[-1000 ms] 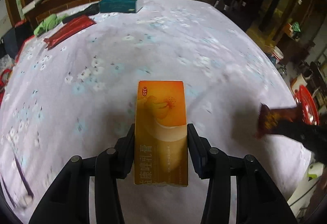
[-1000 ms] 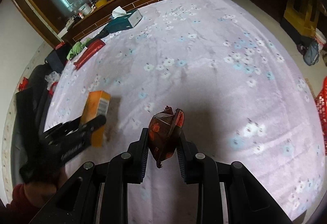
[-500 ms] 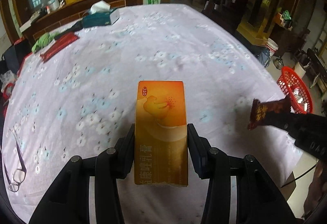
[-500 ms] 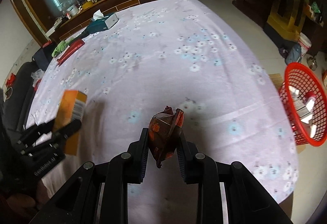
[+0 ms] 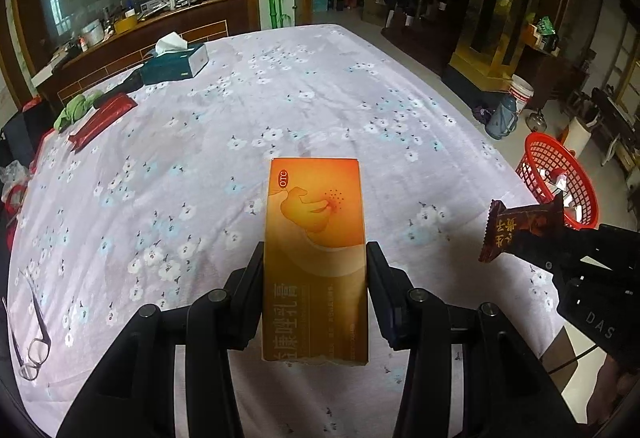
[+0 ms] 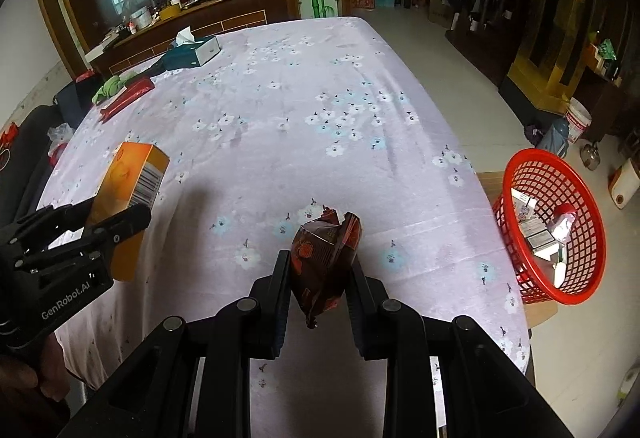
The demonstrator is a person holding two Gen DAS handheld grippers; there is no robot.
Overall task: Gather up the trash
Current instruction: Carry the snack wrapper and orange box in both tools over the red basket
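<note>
Basket to the right of both loaded grippers, off the table's right edge.

Left gripper (image 5: 316, 278) is clamped on the orange box (image 5: 316, 238), long axis pointing forward over the table (image 6: 320, 98); right gripper (image 6: 318, 270) grips the brown wrapper (image 6: 324, 258) and sits nearer the red basket (image 6: 520, 170), which lies forward and right of it, below table height, already holding trash.

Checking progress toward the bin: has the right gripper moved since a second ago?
Yes. The right gripper, holding the wrapper, has pulled back from the table; the red basket now shows.
</note>
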